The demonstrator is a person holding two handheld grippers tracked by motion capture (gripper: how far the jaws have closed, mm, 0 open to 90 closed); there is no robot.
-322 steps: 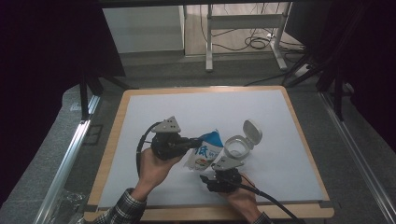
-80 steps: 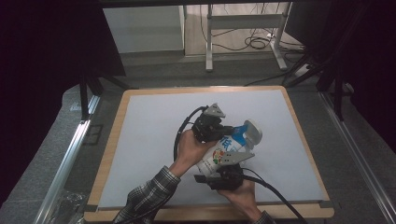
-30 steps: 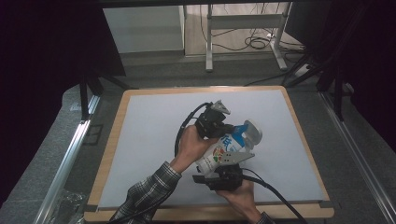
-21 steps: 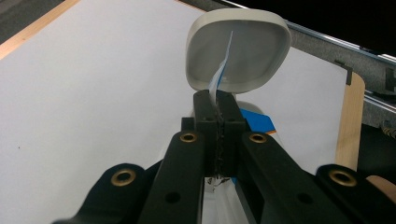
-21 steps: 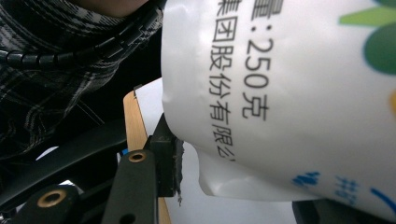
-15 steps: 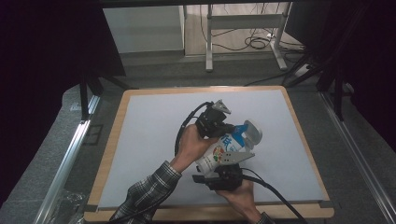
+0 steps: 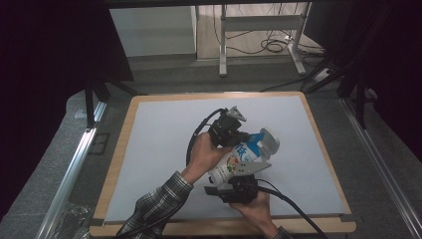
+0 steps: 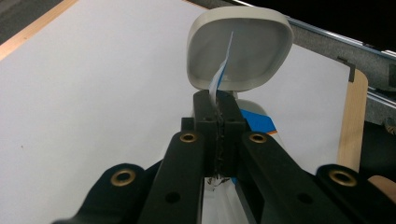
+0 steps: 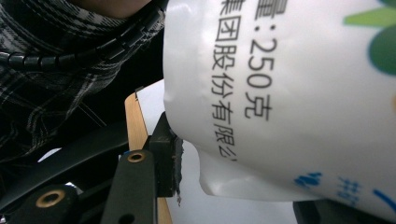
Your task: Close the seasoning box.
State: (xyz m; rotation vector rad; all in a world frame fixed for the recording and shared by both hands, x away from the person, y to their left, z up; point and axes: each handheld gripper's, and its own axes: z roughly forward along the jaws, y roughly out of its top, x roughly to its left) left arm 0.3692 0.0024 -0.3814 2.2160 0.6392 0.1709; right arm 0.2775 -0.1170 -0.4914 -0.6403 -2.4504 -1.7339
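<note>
Right now the white plastic pouch with blue and green print [image 7: 238,159] is held up just above the white-topped desk [image 7: 159,139], between both hands. The right tool [image 7: 238,185] clamps its lower end, jaws pressed into the bag. The left tool [image 7: 238,135] is pinched shut on a thin blue-and-white strip [image 8: 220,79] beside the pouch's flipped-open grey cap [image 8: 239,46].

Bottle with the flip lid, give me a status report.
Left claw shut on the seal strip below the open lid. Right claw grips the bottle base. White board around it holds nothing else.
</note>
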